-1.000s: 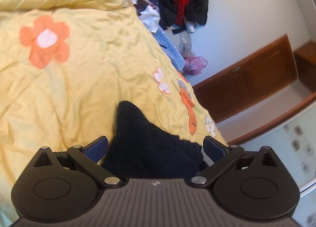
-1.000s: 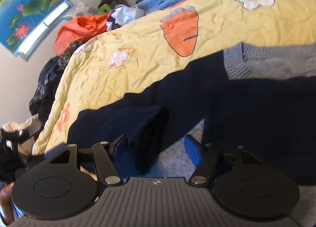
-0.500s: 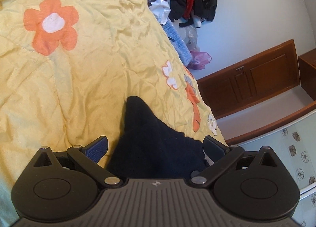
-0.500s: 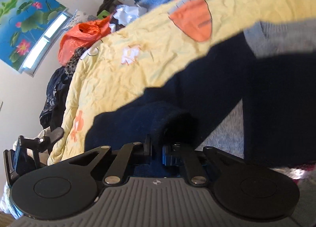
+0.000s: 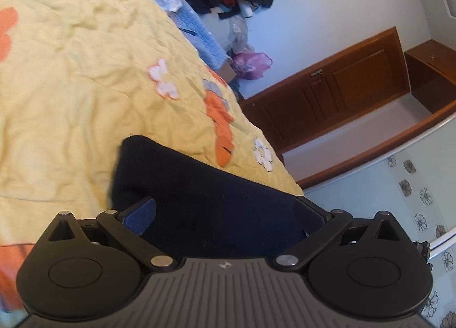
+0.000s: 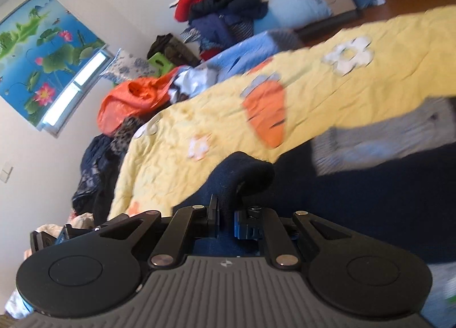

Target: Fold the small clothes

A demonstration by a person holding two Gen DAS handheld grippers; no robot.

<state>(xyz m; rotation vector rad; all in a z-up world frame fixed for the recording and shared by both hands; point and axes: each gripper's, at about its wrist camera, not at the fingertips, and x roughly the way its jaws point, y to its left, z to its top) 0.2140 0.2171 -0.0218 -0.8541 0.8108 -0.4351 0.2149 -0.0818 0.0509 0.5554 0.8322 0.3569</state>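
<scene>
The navy garment lies on the yellow quilt of the bed. The right gripper pinches a rolled edge of that garment, its jaws pressed together. The left gripper stands spread, the garment's dark cloth lying between its jaws

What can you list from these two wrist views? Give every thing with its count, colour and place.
Sweater: one, navy with grey collar, on the quilt.
Quilt: one, yellow with orange and white motifs, under the sweater.
Clothes pile: one, red, black and navy, at the wall.
Orange bag: one, beyond the quilt's edge.
Blind: one, blue lotus print, at the window.
Cabinet: one, brown wood, along the wall.
Left gripper: jaws apart, navy cloth between.
Right gripper: shut on a sweater fold.
</scene>
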